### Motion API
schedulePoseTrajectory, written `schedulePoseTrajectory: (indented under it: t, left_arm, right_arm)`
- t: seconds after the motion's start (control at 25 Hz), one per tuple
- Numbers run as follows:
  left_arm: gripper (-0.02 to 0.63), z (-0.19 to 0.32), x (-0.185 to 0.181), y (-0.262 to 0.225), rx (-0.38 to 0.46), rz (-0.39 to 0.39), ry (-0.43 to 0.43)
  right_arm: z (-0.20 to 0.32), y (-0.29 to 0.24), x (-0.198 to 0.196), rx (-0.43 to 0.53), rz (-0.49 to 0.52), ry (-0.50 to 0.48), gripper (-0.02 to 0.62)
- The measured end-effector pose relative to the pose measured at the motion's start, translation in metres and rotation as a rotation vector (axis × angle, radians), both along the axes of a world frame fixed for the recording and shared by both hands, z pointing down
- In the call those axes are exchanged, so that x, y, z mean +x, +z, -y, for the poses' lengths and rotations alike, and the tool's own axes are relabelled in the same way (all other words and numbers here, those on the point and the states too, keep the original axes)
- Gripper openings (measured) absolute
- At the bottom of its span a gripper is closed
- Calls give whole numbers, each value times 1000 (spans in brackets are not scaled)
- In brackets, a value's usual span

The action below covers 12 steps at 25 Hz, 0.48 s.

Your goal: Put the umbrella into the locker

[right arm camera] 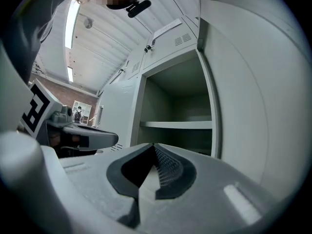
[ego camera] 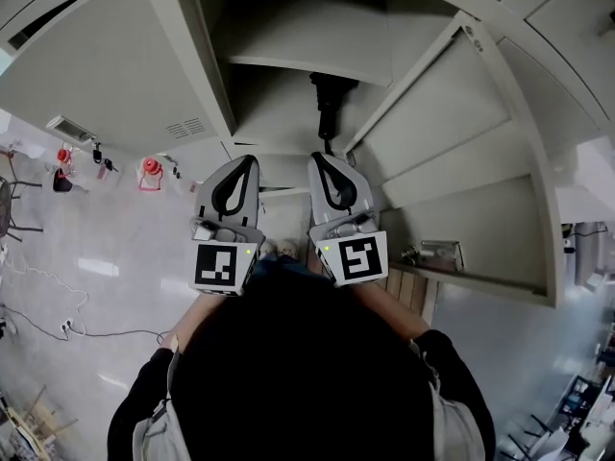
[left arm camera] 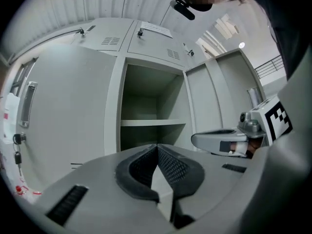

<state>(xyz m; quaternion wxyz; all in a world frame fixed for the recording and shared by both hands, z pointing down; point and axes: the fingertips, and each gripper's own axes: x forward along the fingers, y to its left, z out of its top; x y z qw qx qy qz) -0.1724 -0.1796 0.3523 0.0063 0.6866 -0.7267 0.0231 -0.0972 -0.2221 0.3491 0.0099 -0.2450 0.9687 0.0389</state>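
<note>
Head view shows the black folded umbrella [ego camera: 327, 104] already inside the open locker [ego camera: 192, 56], lying below its shelf [ego camera: 307, 65] near the middle of that compartment. Its long axis seems to run front to back, with one end pointing out at the person. It lies straight ahead of the right gripper [ego camera: 318, 157], well apart from it, and the left gripper [ego camera: 252, 159] is a little further off to the side. Both grippers are level before the opening, jaws pressed together with nothing between them. The door [ego camera: 452, 152] stands open on the right. A paper slip [left arm camera: 156, 29] on an upper door is too small to read, and no brand shows.
</note>
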Motion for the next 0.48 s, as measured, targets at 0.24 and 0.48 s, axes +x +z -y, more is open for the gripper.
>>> schedulePoseTrajectory:
  t: [0.24,0.48]
  left_arm:
    - [6,1,-3,0,-1,-13,33]
    - [6,6,5,0,7,-19,72]
  right_arm:
    - [-3,8,-3,1,-34,19,2]
    - [-7,6,-4,9,-28,28,2]
